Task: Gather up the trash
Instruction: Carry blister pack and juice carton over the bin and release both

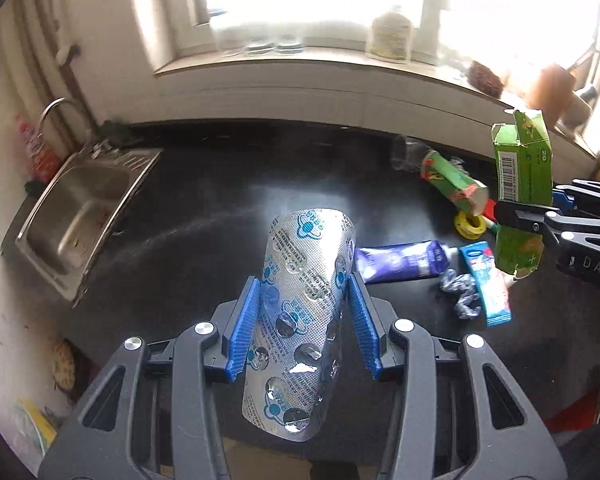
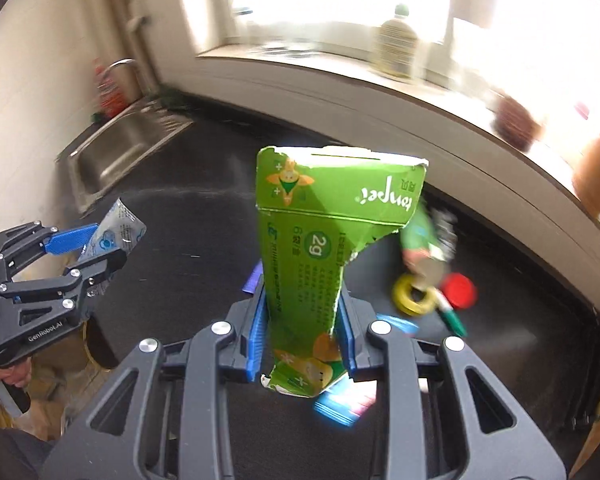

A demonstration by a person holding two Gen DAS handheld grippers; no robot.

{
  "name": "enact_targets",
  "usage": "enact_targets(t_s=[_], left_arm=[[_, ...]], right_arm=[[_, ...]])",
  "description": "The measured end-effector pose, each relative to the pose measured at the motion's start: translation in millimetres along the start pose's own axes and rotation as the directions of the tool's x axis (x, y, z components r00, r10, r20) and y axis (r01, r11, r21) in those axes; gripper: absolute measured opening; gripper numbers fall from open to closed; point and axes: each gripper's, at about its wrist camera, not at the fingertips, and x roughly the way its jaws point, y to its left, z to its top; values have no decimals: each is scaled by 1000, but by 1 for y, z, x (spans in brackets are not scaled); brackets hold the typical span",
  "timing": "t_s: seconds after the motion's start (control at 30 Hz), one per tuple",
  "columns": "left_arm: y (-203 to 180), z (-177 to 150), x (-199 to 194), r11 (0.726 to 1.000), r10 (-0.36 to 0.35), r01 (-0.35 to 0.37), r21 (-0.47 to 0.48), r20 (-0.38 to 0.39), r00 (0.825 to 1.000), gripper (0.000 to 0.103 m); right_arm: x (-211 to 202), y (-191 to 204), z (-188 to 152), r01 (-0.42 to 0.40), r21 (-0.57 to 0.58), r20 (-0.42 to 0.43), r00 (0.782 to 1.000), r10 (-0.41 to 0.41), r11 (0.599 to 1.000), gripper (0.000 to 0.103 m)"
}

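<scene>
Gripping curved foil blister pack (image 1: 300, 312), crumpled green carton (image 2: 324, 248)

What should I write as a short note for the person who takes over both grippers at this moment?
Left gripper: shut on a silver blister pack, lifted off the counter.
Right gripper: shut on a torn green carton, also lifted.
Still on the black counter: purple tube, blue tube, crumpled foil, second green carton, yellow ring.
No bin is visible. Left: drop both held pieces, then collect the rest.
</scene>
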Motion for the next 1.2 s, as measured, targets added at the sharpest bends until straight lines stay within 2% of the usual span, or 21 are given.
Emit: enact_targets(t_s=[0.13, 0.2, 0.27, 0.37, 0.43, 0.5, 0.53, 0.6, 0.7, 0.8, 0.93, 1.0, 1.1, 1.13, 1.17, 1.2], left_arm=[[66, -43, -17, 982, 106, -108, -155, -21, 994, 44], [98, -72, -26, 957, 154, -159, -242, -36, 987, 45], [133, -110, -32, 920, 192, -204, -334, -69, 979, 45], [172, -160, -33, 863, 227, -260, -434, -126, 966, 45], [200, -199, -30, 815, 247, -300, -496, -170, 954, 45], [227, -240, -26, 768, 263, -330, -548, -201, 944, 46], [241, -261, -22, 746, 259, -333, -577, -209, 943, 46], [262, -289, -11, 709, 250, -340, -618, -230, 941, 46], [290, -328, 13, 672, 239, -338, -658, -240, 941, 47], [314, -356, 41, 633, 211, -317, -706, -237, 948, 47], [336, -381, 78, 604, 180, -300, -738, -240, 954, 47], [344, -390, 91, 596, 161, -292, -748, -244, 956, 47], [346, -394, 101, 605, 167, -295, -739, -245, 955, 50], [347, -395, 102, 608, 162, -288, -739, -240, 957, 53], [347, -395, 103, 611, 161, -284, -739, -235, 958, 57], [348, -395, 104, 614, 163, -289, -734, -241, 957, 63]], right_arm=[[31, 88, 17, -142, -154, -48, 990, 136, 978, 31], [48, 140, 17, -226, -231, -101, 973, 207, 946, 31], [63, 187, 12, -292, -292, -150, 955, 257, 911, 31], [89, 263, -1, -409, -358, -248, 908, 336, 840, 31], [107, 318, -13, -483, -393, -314, 870, 380, 783, 31], [122, 356, -24, -535, -399, -364, 838, 407, 744, 31], [137, 383, -31, -573, -391, -406, 810, 424, 721, 31], [161, 422, -40, -611, -381, -456, 777, 434, 694, 31], [204, 472, -53, -637, -389, -509, 750, 421, 665, 31], [250, 513, -71, -633, -408, -552, 745, 375, 658, 31], [296, 548, -89, -617, -439, -575, 752, 323, 653, 31], [313, 558, -95, -607, -449, -581, 755, 302, 655, 31], [324, 559, -102, -596, -456, -580, 762, 288, 661, 35], [327, 554, -101, -597, -454, -580, 761, 290, 661, 39], [330, 550, -99, -596, -450, -581, 761, 289, 665, 52], [331, 547, -99, -591, -446, -580, 763, 286, 672, 60]])
